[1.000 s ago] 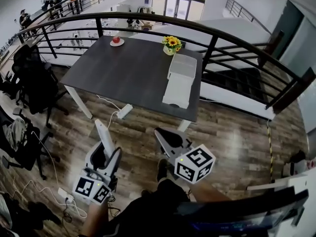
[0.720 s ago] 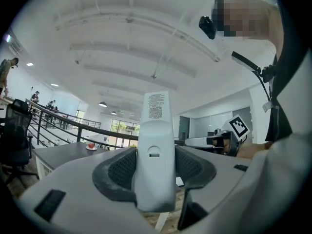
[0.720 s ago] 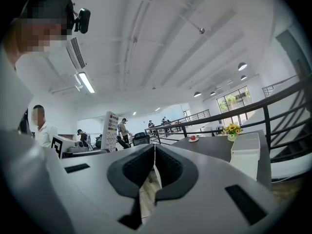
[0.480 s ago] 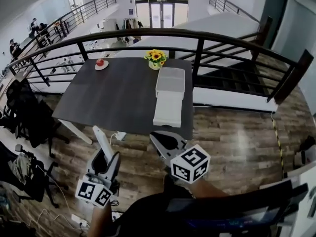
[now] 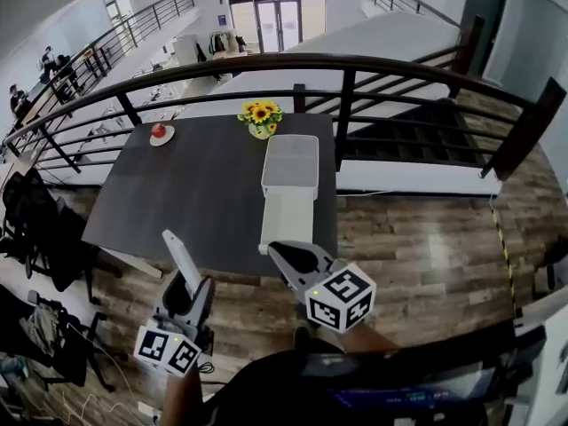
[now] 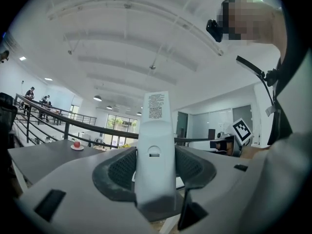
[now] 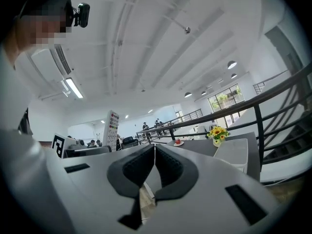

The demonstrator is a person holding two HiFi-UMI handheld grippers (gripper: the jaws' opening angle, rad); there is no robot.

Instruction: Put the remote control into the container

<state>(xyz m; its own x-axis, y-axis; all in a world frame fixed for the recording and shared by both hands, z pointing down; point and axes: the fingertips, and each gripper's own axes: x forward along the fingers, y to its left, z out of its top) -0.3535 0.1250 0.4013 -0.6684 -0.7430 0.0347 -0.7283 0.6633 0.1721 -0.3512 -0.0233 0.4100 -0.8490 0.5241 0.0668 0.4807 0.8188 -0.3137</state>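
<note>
A long white remote control (image 5: 180,257) stands upright in my left gripper (image 5: 188,284), which is shut on its lower end; in the left gripper view the remote (image 6: 155,145) fills the gap between the pads. It also shows in the right gripper view as a white remote (image 7: 111,127) with coloured buttons. The white container (image 5: 290,161) sits on the dark table (image 5: 195,193), with a flat white piece (image 5: 286,221) in front of it. My right gripper (image 5: 280,252) hovers just before the table's near edge, shut with nothing in it (image 7: 154,165).
A vase of sunflowers (image 5: 259,118) and a red apple on a small plate (image 5: 159,132) stand at the table's far side. A black railing (image 5: 355,69) runs behind the table. Office chairs (image 5: 35,229) stand left, cables lie on the wooden floor.
The table and container have come closer and shifted left in the head view. Both grippers hold the same pose, and the remote stays gripped in the left one.
</note>
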